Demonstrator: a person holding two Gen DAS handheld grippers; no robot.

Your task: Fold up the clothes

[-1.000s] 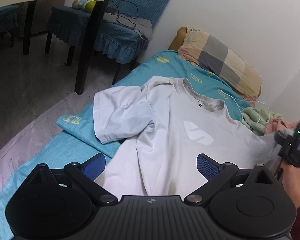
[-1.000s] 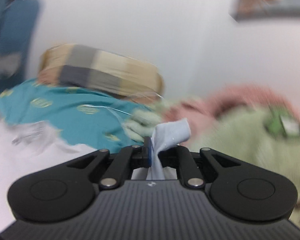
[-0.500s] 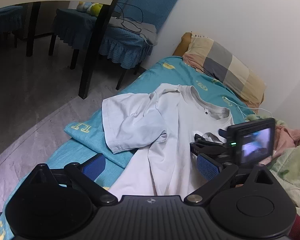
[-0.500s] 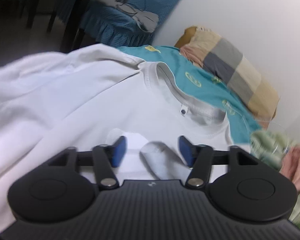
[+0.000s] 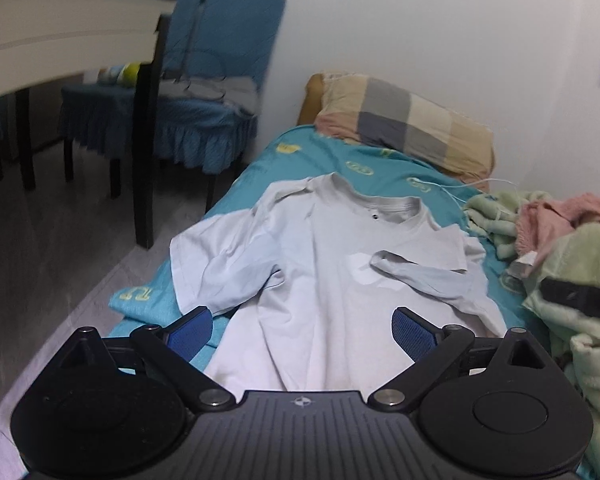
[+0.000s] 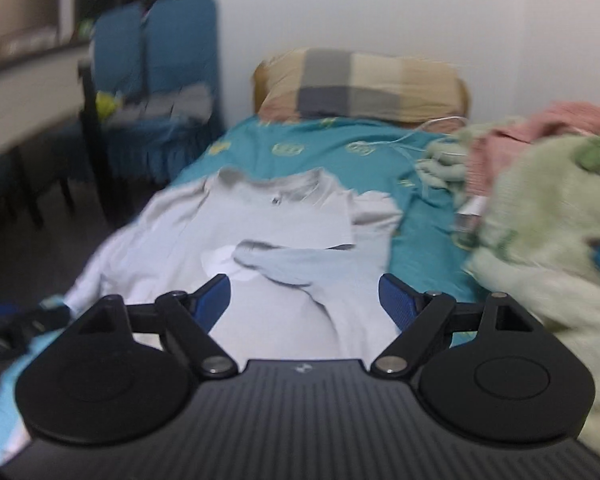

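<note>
Bed (image 5: 260,168) with teal sheet runs from 6 toward 12 in both wrist views. Blankets (image 5: 580,280), green and pink, heaped at 3 on the bed. Chair (image 5: 204,120) with blue cover at 10, beside the bed; dark leg of a bench (image 5: 60,28) just left of it. Pillow (image 5: 404,124), checked, at 12 against the wall. Shirt (image 5: 320,280), pale, lies face up mid-bed, collar toward the pillow; its 3 o'clock sleeve (image 5: 420,276) is folded in across the chest, the 9 o'clock sleeve spread out flat toward the bed edge. Left gripper (image 5: 302,326): jaws released wide, nothing grasped, over the shirt hem. Right gripper (image 6: 304,298): jaws opening, nearly full spread, nothing between the pads, above the folded sleeve; view blurred.
</note>
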